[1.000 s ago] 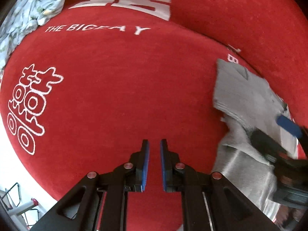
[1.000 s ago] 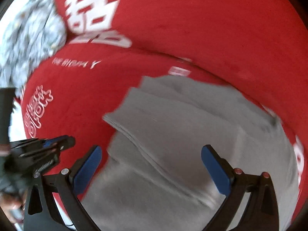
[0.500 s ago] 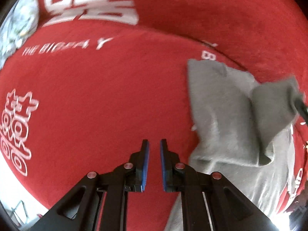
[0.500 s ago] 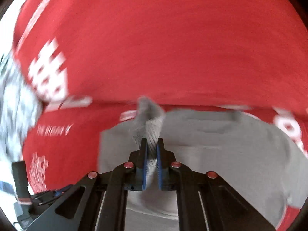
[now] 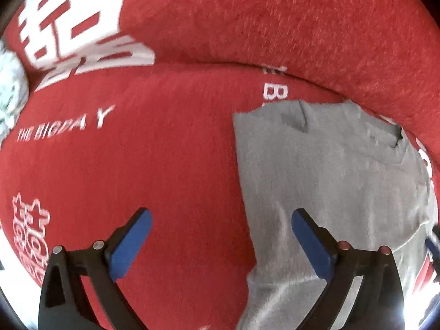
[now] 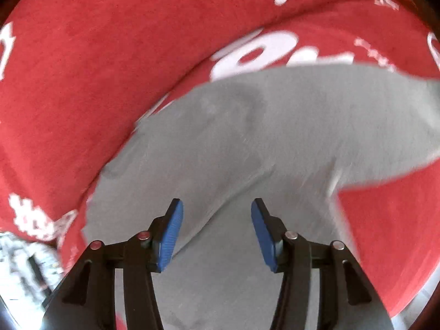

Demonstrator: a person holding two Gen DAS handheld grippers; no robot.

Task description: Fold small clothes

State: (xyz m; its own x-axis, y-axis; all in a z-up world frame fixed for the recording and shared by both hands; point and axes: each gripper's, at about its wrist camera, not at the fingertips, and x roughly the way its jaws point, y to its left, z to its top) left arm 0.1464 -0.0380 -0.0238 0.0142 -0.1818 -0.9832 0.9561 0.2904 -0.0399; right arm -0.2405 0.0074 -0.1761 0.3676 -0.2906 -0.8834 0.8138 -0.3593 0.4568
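Observation:
A small grey garment (image 5: 324, 181) lies spread on a red blanket (image 5: 154, 159) with white lettering. In the left wrist view its left edge runs down the middle right, with a collar notch at the top. My left gripper (image 5: 220, 236) is open and empty, straddling that left edge just above the cloth. In the right wrist view the grey garment (image 6: 269, 132) fills the centre, with a diagonal crease. My right gripper (image 6: 216, 233) is open and empty, hovering over the garment.
The red blanket (image 6: 82, 68) rises into a raised fold behind the garment. A pale flowered cloth (image 5: 9, 88) lies at the far left edge. A bright floor strip shows at the lower left of the left wrist view.
The right gripper was shut on a lifted fold of the garment; it has let go and now stands open. The left gripper has opened from shut and moved right to the garment's edge.

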